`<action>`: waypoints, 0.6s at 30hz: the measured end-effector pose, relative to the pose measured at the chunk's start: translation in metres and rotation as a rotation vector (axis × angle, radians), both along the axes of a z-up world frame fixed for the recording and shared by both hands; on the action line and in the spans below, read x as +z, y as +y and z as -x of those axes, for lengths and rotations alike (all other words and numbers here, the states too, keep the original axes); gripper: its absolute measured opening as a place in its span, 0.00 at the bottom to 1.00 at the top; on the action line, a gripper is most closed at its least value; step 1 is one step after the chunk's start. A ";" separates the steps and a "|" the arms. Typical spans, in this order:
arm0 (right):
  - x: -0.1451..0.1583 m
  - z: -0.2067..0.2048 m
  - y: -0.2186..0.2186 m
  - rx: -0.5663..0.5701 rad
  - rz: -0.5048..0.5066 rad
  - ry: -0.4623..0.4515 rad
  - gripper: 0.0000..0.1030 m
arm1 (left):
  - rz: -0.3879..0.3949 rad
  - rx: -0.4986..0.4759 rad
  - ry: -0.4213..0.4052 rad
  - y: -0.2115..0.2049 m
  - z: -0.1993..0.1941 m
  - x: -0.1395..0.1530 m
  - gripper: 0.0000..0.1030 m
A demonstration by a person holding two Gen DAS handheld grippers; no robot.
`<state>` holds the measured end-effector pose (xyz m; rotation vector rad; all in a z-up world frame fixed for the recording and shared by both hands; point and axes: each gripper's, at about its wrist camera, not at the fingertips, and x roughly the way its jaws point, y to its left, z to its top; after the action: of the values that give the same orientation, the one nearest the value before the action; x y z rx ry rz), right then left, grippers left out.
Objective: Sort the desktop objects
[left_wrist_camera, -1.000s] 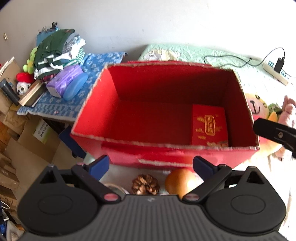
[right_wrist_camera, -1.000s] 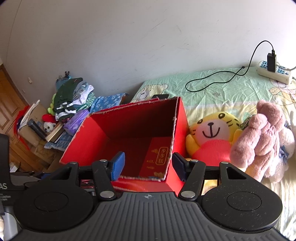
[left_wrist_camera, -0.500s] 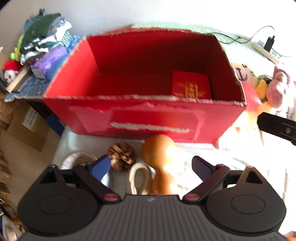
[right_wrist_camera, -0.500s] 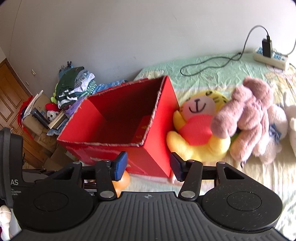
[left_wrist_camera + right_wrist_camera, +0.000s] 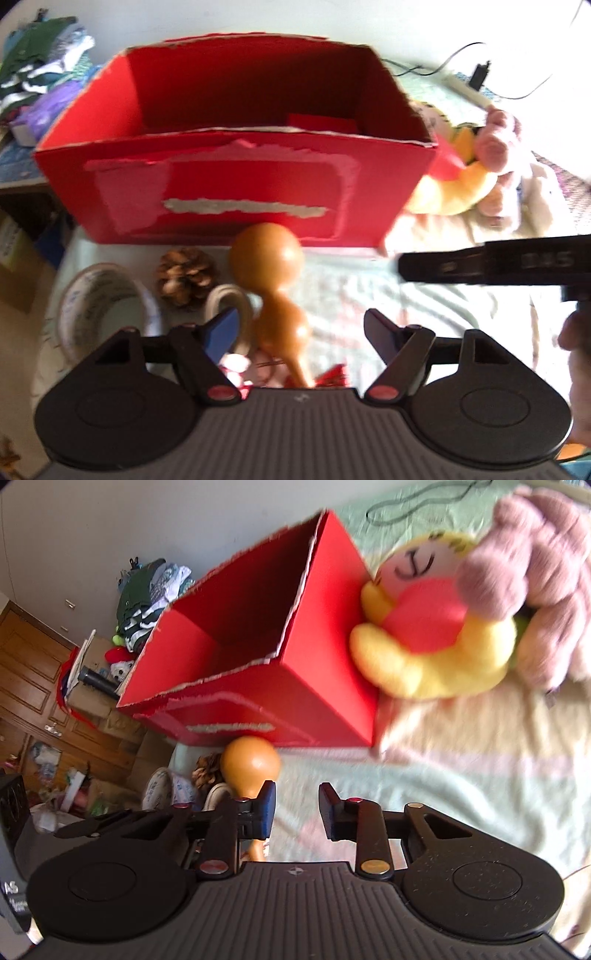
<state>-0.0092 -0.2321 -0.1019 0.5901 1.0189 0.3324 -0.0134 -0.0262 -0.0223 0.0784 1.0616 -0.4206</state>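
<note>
Left wrist view has the main thing dead centre: an orange-brown gourd (image 5: 271, 291) lying on the bed (image 5: 369, 291), fat end toward the red box (image 5: 236, 184), thin stem end pointing back at the camera. The left hand-held gripper (image 5: 301, 328) is spread wide with the gourd's lower half sitting between its fingers, nothing touching yet as far as I can tell. My read is it's lining up to grab the gourd around the narrow waist, which makes sense since that's the easiest spot to pinch on a slippery round thing.

Right next to the gourd there's a pinecone (image 5: 186, 277), a small beige tape ring (image 5: 231, 314) that looks to be touching the gourd's side, and a bigger white tape roll (image 5: 103, 310) toward the bed's left edge. They're all bunched in front of the box, so I guess they're queued up to go in. The box is open on top and already has a red packet (image 5: 321, 122) inside, in its far right corner.

From the right wrist view, the right hand-held gripper (image 5: 297, 808) is released too, fingers only moderately apart, hovering over bare bedsheet with nothing in it, probably just waiting out of the way. A yellow plush tiger (image 5: 432, 642) and a pink plush (image 5: 535, 565) are squashed against the box's right wall.
</note>
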 end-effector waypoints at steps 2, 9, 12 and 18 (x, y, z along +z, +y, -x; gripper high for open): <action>-0.002 -0.003 0.002 -0.001 -0.021 0.012 0.28 | 0.044 -0.020 0.003 -0.001 -0.003 -0.001 0.75; -0.014 -0.014 0.004 -0.014 -0.120 0.077 0.28 | 0.102 -0.068 0.054 0.000 -0.020 -0.014 0.69; -0.018 -0.021 0.009 -0.001 -0.126 0.087 0.28 | 0.109 -0.072 0.075 0.004 -0.029 -0.019 0.68; -0.026 -0.033 0.022 0.028 -0.135 0.111 0.28 | 0.112 -0.104 0.106 0.008 -0.041 -0.026 0.68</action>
<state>0.0241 -0.2106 -0.1274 0.7225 1.1181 0.3988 0.0276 -0.0183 -0.0488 0.0118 1.1396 -0.5823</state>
